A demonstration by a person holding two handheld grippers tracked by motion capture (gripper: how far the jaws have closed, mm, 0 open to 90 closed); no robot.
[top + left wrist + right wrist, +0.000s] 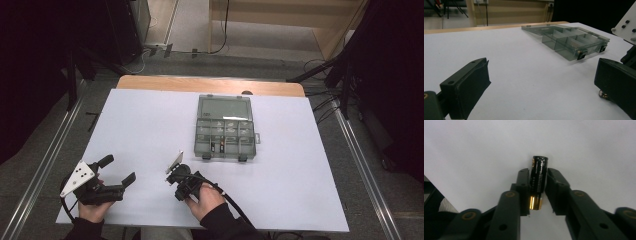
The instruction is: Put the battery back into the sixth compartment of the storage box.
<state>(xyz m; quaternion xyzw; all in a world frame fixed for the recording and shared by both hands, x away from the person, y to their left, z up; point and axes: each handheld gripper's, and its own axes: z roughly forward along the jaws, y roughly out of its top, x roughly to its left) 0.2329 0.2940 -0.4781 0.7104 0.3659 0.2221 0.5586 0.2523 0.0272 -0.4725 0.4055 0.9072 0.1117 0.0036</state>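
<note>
- Right gripper (537, 192): jaws closed on a black and gold battery (537, 180), one pad pressing each long side. The battery's black end juts past the fingertips and its gold end lies back between the jaws, over the white table (586, 150).
- High view: the right gripper (176, 172) sits near the organiser box (225, 131), on the person's side of it and a little to its left, held by the right hand (206, 199).
- Left gripper (120, 171): jaws spread wide, nothing between them, well apart from the box, far to its left.
- Organiser box: grey, see-through, lid folded back flat, compartments exposed, mid-table.
</note>
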